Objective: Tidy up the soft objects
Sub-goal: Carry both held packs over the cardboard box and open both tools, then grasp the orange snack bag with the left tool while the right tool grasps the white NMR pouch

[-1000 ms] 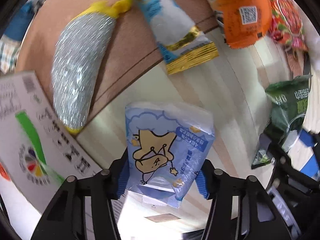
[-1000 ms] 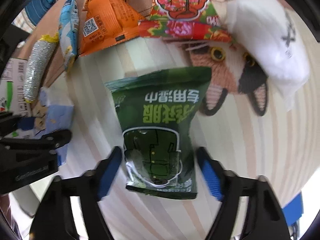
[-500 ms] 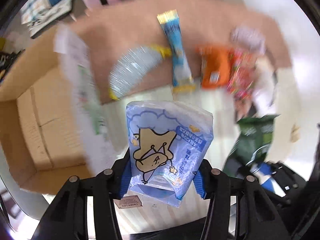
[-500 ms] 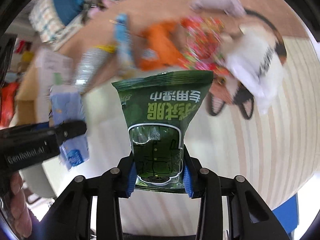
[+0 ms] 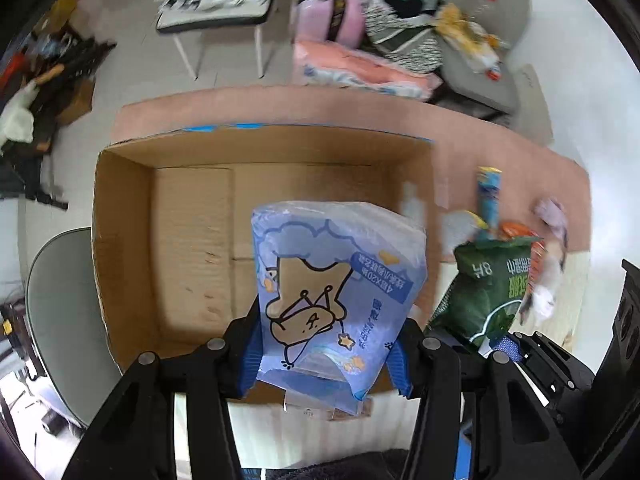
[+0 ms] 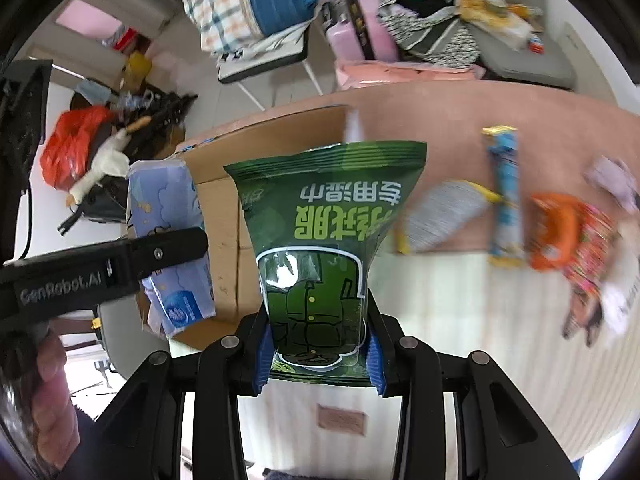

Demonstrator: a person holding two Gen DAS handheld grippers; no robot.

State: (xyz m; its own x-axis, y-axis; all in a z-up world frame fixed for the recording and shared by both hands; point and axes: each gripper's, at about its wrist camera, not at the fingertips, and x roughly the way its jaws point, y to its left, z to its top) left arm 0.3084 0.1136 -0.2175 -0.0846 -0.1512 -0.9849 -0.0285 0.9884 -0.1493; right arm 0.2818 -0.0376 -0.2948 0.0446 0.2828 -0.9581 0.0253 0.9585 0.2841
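Both packs have been lifted off the bench since a second ago and carried left to the box. Left gripper (image 5: 326, 354) pinches the blue pack (image 5: 336, 292) by its lower end; the pack hangs in the air above the open cardboard box (image 5: 132, 240). Right gripper (image 6: 318, 354) pinches the green pack (image 6: 320, 248) the same way, held over the bench (image 6: 460, 320) near the box's right wall. The blue fingers (image 6: 262, 356) press both sides of the pack. Left on the bench, right of the box: silver pouch (image 6: 440, 216), blue stick pack (image 6: 505, 196), orange bag (image 6: 554, 232), red floral bag (image 6: 592, 248), blurred.
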